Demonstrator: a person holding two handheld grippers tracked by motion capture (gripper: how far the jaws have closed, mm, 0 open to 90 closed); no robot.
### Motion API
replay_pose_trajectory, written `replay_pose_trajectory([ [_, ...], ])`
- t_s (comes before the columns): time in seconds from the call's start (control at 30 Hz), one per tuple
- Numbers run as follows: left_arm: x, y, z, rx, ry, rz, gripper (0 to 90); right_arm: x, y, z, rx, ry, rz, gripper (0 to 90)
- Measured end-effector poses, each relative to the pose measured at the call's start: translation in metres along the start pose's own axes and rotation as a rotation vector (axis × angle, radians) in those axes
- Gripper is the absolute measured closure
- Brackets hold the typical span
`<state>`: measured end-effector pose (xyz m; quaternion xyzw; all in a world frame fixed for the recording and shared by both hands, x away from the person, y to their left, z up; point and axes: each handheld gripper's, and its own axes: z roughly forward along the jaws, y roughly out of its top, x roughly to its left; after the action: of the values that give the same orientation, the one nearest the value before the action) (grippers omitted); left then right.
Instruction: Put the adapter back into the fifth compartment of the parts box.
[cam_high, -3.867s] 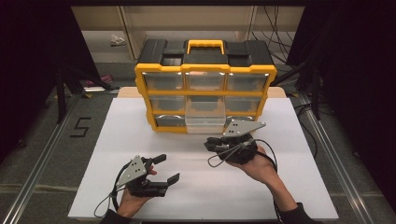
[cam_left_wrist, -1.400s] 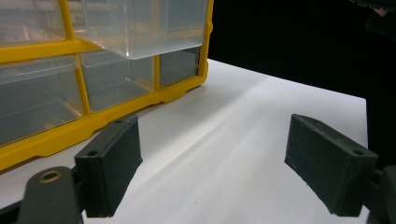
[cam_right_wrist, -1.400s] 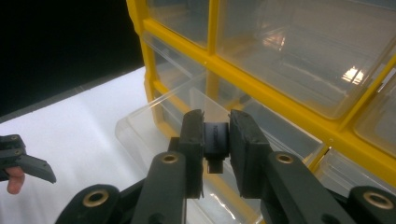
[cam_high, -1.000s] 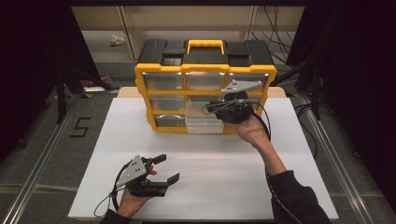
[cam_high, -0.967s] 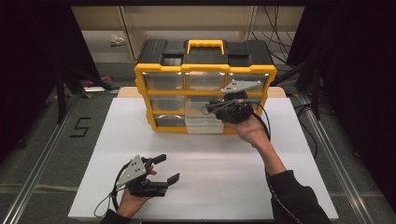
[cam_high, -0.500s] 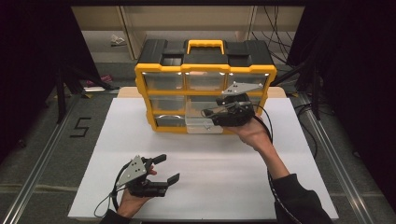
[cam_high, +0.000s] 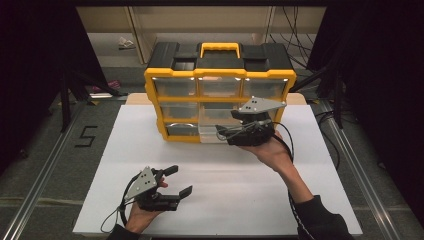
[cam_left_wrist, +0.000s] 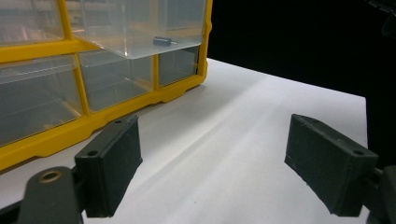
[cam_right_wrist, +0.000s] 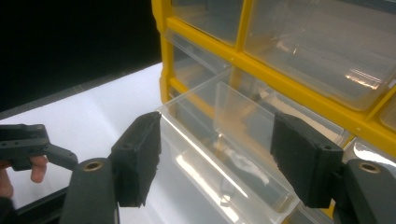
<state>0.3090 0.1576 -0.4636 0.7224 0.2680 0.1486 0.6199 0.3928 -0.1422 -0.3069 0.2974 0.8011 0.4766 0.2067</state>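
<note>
Jaws wide on both grippers: our right gripper (cam_high: 223, 132) faces one pulled-out clear drawer (cam_right_wrist: 224, 154) of the yellow organizer (cam_high: 220, 75); our left gripper (cam_high: 179, 181) rests on the white surface (cam_high: 240, 180), seeing a small dark part (cam_left_wrist: 164, 41) inside.

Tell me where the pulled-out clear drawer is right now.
In the high view, the open drawer juts from the bottom row's middle slot of the yellow organizer, just left of the right gripper; the right gripper view shows it between that gripper's open jaws.
</note>
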Motion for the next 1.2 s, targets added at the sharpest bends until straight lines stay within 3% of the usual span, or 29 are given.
replay_pose_trajectory([
  [0.33,0.0,0.0,0.0,0.0,0.001,-0.002,17.7,0.012,-0.011,-0.009,-0.041,0.015,-0.007,32.1],
  [1.2,0.0,0.0,0.0,-0.003,-0.003,-0.007,17.7,0.027,-0.042,-0.018,-0.127,0.052,0.043,29.1],
])
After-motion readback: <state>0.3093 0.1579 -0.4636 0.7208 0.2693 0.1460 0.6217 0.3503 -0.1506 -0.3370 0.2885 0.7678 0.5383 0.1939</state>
